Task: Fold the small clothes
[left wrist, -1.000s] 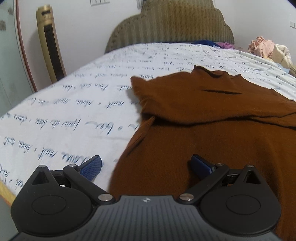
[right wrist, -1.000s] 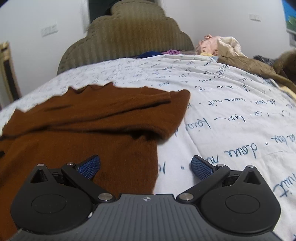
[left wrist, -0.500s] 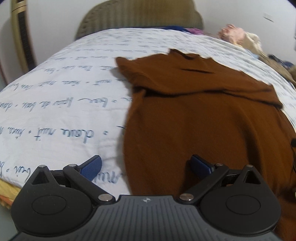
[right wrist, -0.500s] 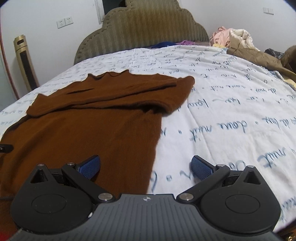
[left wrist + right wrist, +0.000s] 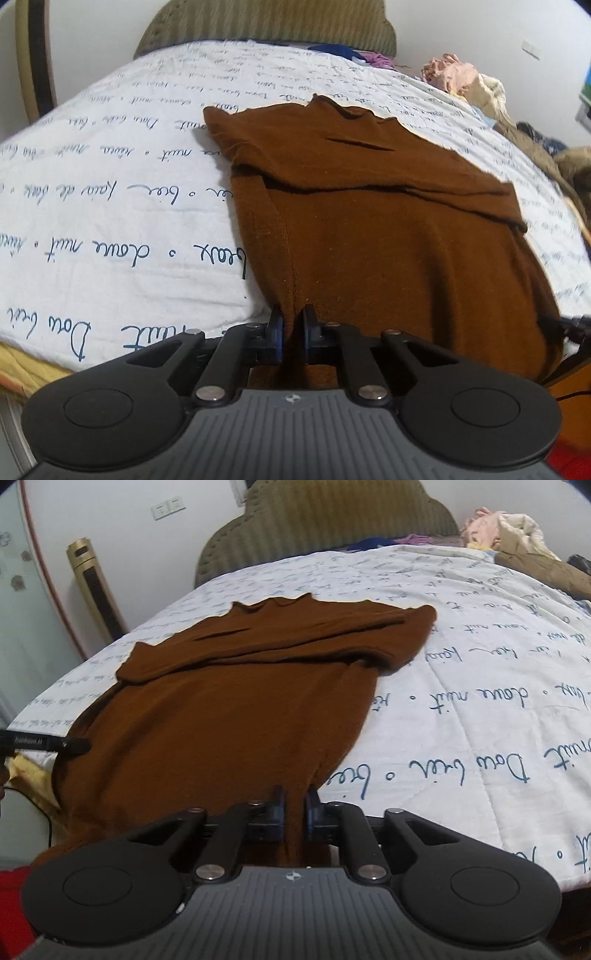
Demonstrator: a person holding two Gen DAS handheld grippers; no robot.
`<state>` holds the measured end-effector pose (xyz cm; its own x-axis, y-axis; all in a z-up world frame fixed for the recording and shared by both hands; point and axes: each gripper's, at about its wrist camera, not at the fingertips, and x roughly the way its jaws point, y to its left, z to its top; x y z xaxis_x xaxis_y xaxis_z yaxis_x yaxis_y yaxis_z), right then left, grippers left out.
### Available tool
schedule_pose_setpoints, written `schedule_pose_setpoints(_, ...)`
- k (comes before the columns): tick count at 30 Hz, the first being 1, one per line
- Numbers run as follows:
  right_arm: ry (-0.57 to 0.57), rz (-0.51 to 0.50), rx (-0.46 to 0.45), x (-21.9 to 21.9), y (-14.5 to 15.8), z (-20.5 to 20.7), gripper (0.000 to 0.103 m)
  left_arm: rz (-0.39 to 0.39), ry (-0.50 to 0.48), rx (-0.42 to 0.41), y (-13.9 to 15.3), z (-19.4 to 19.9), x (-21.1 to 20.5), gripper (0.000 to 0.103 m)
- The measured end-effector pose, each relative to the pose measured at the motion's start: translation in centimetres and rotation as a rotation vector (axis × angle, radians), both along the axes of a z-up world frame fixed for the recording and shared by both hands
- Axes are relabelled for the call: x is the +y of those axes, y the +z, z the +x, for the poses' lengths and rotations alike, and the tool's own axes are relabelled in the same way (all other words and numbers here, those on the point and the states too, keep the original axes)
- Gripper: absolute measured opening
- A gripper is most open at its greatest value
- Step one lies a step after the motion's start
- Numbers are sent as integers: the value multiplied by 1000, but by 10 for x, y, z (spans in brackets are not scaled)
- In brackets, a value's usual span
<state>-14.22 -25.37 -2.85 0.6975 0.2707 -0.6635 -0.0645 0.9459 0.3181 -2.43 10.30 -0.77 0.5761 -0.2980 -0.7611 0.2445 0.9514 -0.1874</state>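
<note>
A brown knit sweater [image 5: 388,229] lies flat on the white bedspread [image 5: 110,206], neck toward the headboard, sleeves folded across the chest. Its hem hangs over the near bed edge. My left gripper [image 5: 293,330] is shut on the hem at its left corner. My right gripper [image 5: 294,810] is shut on the hem at the right corner of the sweater [image 5: 229,709]. The tip of the right gripper shows at the right edge of the left wrist view [image 5: 576,326], and the left one at the left edge of the right wrist view [image 5: 44,743].
The bedspread [image 5: 461,686] has blue script print. A padded headboard [image 5: 325,528] stands at the far end. A heap of clothes [image 5: 517,535] lies at the far right of the bed. A tall gold fan heater [image 5: 98,587] stands by the left wall.
Both grippers pulled back to the near bed edge and went from wide open to shut on the sweater's hem corners.
</note>
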Motion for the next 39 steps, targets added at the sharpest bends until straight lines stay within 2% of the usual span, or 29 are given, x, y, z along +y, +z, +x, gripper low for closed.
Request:
schedule_pose_setpoints(1,8,18,-7,-2,3,-1,13,-31,6,16,3,2,3,8)
schedule_pose_setpoints(3,19,129,-23,-14,11,-1,12,-85,3,29,13,5,5,8)
schedule_pose_setpoints(7,23,334,-100,-41,33,7,12,-141,-38,-58,49,5,1,8)
schedule_pose_setpoints(9,19,399,-136,-51,42,16,11,-181,-51,-105,66,10,-1,8)
schedule_pose_setpoints(11,-13,386,-167,-56,48,28,11,-185,-36,-154,74,22,-4,8)
schedule_pose_setpoints(14,-110,364,-167,-64,40,52,11,-114,9,-187,63,54,-12,9)
schedule_pose_setpoints(16,-180,305,-126,-67,25,68,15,-50,62,-157,41,76,-14,10)
schedule_pose_setpoints(18,-227,261,-67,-67,8,75,22,-4,121,-85,19,93,-10,10)
schedule_pose_setpoints(20,-235,294,-24,-71,-6,68,47,-64,126,0,2,97,3,10)
schedule_pose_setpoints(21,-230,316,-22,-72,-9,61,56,-124,114,19,-1,95,11,12)
schedule_pose_setpoints(22,-226,330,-25,-72,-10,52,66,-172,106,28,-3,90,19,22)
schedule_pose_setpoints(23,-222,338,-27,-74,-11,44,66,-199,100,34,-4,83,26,31)
schedule_pose_setpoints(24,-219,343,-22,-76,-12,35,66,-213,98,38,-4,78,32,57)
schedule_pose_setpoints(25,-216,351,-13,-78,-13,27,66,-225,101,27,-3,70,38,79)
schedule_pose_setpoints(27,-192,370,1,-78,-14,10,66,-223,99,-9,0,51,48,82)
schedule_pose_setpoints(29,-154,381,13,-78,-14,-1,66,-201,50,-8,0,36,51,82)
schedule_pose_setpoints(32,-64,402,43,-69,-12,-18,66,-212,-20,9,-6,15,52,82)
schedule_pose_setpoints(35,28,357,63,-50,-8,-29,63,-176,-103,-7,-9,-4,44,80)
schedule_pose_setpoints(36,55,322,69,-41,-6,-31,56,-133,-140,-23,-9,-9,36,62)
schedule_pose_setpoints(37,77,289,79,-32,-5,-31,36,-86,-187,-26,-9,-14,27,20)
schedule_pose_setpoints(38,89,274,94,-25,-5,-30,15,-58,-221,-14,-8,-16,20,7)
schedule_pose_setpoints(39,96,282,105,-22,-6,-30,13,-66,-247,4,-6,-17,16,8)
